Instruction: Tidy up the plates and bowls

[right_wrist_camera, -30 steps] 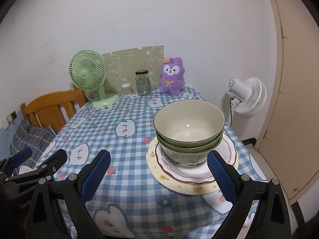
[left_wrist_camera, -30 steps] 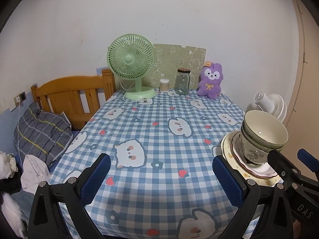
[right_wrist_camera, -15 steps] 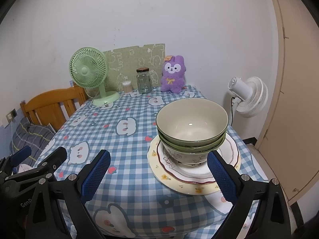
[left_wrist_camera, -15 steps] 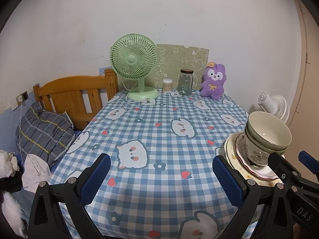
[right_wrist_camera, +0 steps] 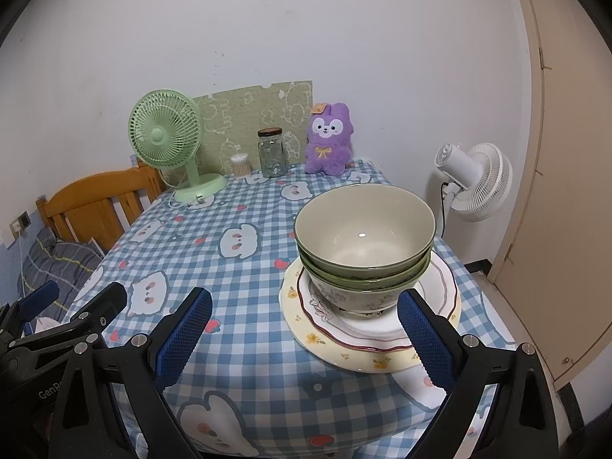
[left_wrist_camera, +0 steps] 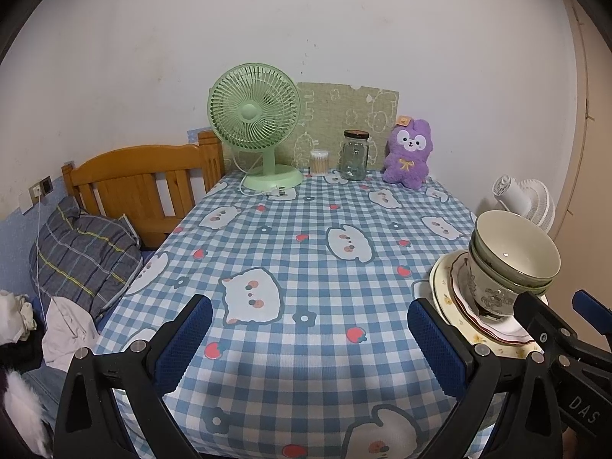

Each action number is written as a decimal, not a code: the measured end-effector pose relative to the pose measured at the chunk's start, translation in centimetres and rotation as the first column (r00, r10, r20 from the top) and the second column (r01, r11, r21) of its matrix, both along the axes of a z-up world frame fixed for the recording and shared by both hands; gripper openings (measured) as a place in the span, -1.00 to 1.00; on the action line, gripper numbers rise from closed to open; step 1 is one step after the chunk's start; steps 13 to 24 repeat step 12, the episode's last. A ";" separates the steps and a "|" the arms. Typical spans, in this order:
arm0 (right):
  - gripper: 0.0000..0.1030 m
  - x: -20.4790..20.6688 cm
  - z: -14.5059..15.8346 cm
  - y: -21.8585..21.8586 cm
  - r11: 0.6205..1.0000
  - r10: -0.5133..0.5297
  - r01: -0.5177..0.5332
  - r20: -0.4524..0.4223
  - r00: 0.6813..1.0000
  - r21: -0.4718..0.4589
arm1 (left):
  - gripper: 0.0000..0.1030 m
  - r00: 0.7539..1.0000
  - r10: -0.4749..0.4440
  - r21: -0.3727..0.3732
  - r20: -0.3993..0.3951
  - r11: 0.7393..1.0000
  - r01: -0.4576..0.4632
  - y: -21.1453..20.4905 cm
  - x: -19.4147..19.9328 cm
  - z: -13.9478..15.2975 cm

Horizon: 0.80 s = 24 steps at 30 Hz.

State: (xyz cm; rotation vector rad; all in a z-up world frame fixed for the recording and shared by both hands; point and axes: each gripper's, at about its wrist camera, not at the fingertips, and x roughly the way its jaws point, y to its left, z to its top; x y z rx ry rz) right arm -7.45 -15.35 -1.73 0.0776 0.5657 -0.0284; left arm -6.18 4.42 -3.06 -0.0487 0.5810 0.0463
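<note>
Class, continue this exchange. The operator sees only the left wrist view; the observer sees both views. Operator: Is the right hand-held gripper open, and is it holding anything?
Observer: The right hand-held gripper is open and holds nothing; the bowl stack sits ahead of it, untouched.
Operator: Do the plates show whole from there?
Observer: Nearly. A white red-rimmed plate lies on a wider yellow flowered plate.
Operator: What is past the table's right edge?
Observer: A white fan on a stand, with a dark cable hanging, next to a beige door.
</note>
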 end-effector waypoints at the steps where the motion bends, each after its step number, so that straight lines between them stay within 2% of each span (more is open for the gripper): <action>1: 0.92 0.0 -0.1 0.0 1.000 0.000 0.000 0.000 1.000 0.001 | 1.00 1.000 -0.002 0.000 0.000 1.000 0.002 0.0 0.0 0.0; 24: 0.92 0.1 -0.1 -0.1 1.000 -0.004 0.004 0.000 1.000 0.001 | 1.00 1.000 -0.004 -0.004 -0.002 1.000 0.004 -0.1 0.0 -0.1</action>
